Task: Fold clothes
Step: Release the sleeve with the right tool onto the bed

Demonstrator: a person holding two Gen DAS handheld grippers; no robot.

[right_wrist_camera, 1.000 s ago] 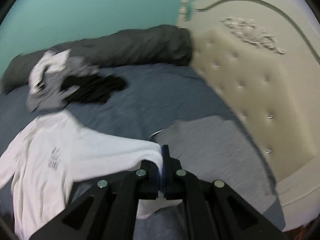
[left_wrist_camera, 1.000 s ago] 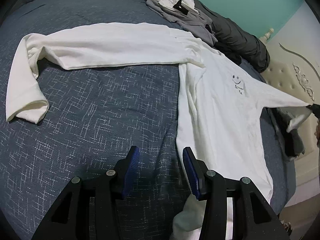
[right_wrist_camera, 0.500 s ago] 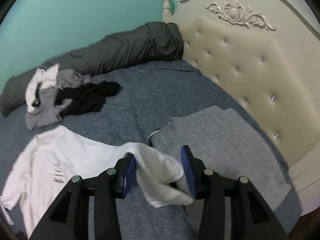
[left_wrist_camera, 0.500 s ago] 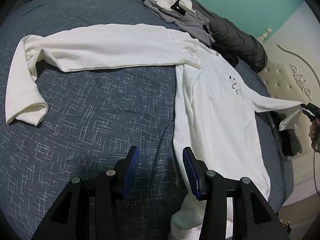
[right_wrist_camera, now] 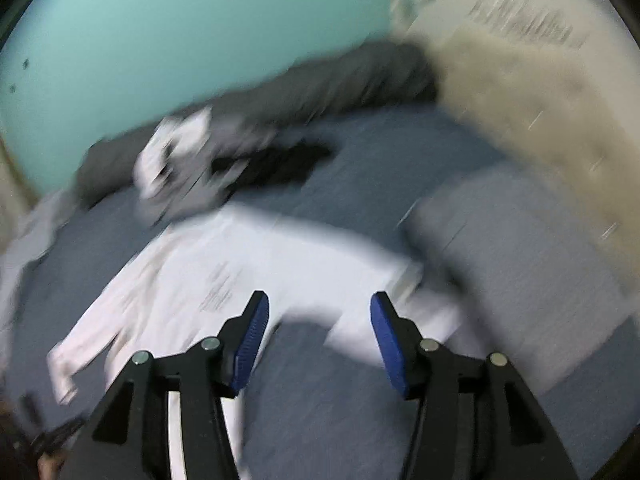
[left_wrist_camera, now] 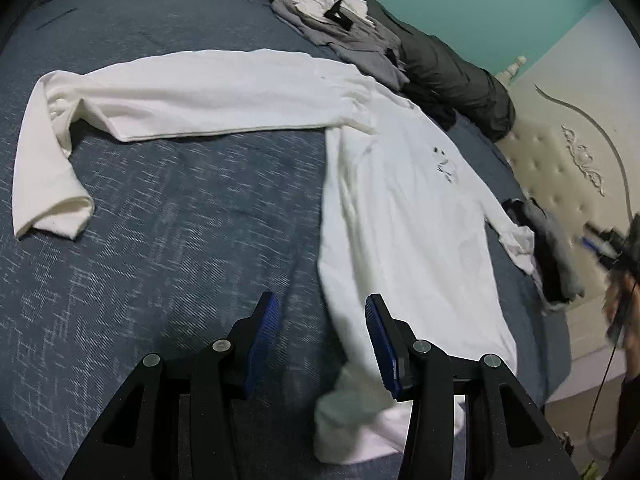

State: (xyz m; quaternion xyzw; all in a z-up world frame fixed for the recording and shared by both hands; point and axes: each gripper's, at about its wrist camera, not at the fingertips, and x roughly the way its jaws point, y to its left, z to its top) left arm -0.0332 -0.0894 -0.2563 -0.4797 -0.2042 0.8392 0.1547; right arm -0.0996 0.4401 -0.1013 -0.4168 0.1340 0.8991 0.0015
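Observation:
A white long-sleeve shirt (left_wrist_camera: 400, 208) lies face up on the blue bedspread (left_wrist_camera: 180, 240). Its left sleeve (left_wrist_camera: 208, 96) stretches out to the left, with the cuff bent down. My left gripper (left_wrist_camera: 320, 302) hovers open over the bunched hem (left_wrist_camera: 352, 420), nothing between its pads. My right gripper (right_wrist_camera: 318, 300) is empty and its jaws are opening. The right sleeve (right_wrist_camera: 340, 264) lies loose on the bed beyond it. That view is blurred by motion. In the left wrist view the right gripper (left_wrist_camera: 600, 240) is a blur at the right edge, clear of the sleeve's cuff (left_wrist_camera: 520, 240).
A pile of white and grey clothes (left_wrist_camera: 332, 12) lies at the back against a dark grey rolled duvet (left_wrist_camera: 452, 72). A folded grey garment (right_wrist_camera: 520, 260) sits by the cream tufted headboard (left_wrist_camera: 568, 168). A teal wall rises behind.
My right gripper opened and let go of the right sleeve, which dropped slack onto the bed. The gripper then swung away from it and lower. My left gripper stayed put, open.

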